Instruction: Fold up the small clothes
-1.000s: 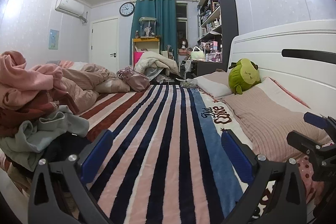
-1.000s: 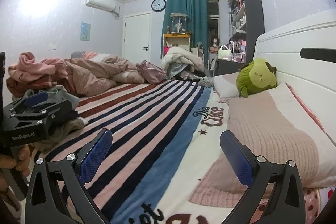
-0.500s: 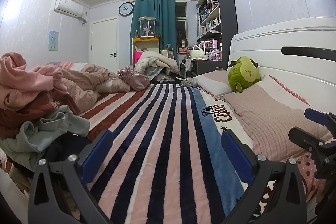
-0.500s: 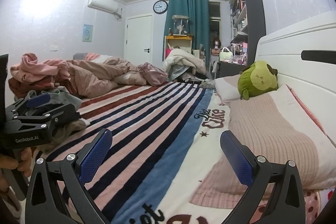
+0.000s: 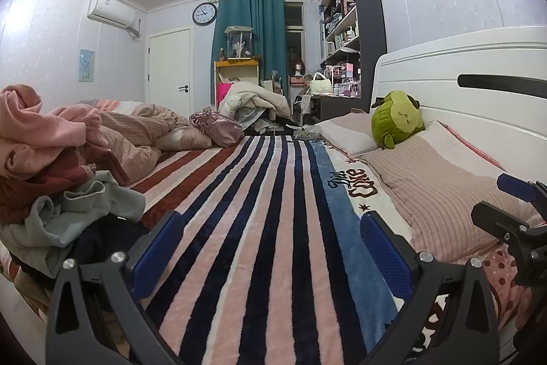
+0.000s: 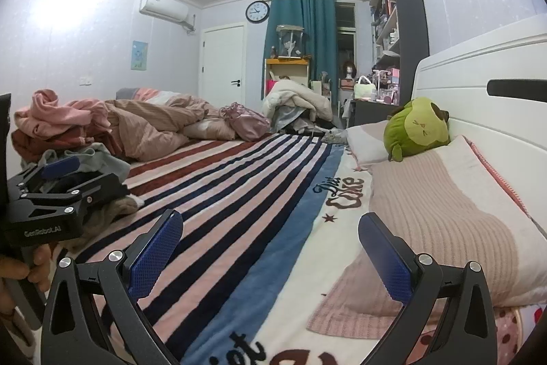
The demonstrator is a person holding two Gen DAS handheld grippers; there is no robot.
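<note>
We're at the very start here, nothing picked yet and nothing folded, both tools poised over the bed (image 5: 266, 228) with its big striped blanket (image 6: 239, 194) spread flat and bare down the middle. That open stretch looks like the folding surface, and I'd judge it is waiting for its first garment.

Off to the left side sits the task's thing: the heap of clothes (image 5: 51, 166), piled high at the blanket's edge. Pink on top, deep red beneath, then a grey-green piece (image 5: 78, 211) slumped at the front and something dark tucked under it. All of it crumpled and tangled together, soft and loose, so one item may well drag its neighbours along when pulled.

On the far side, the knitted pillow (image 6: 444, 204) and the green plush toy (image 6: 417, 129) rest against the headboard, well apart from the pile.

Now the tools. The left gripper (image 5: 273, 248) hangs just beside the heap, its blue fingers (image 5: 157, 252) spread wide with only blanket between them. The right gripper (image 6: 266, 248) is the same story, fingers wide apart and empty, nearer the pillow side.

Next call, as I read it: swing left to the pile, single out one small piece, likely that grey-green one at the front, pinch an edge and draw it onto the stripes.
</note>
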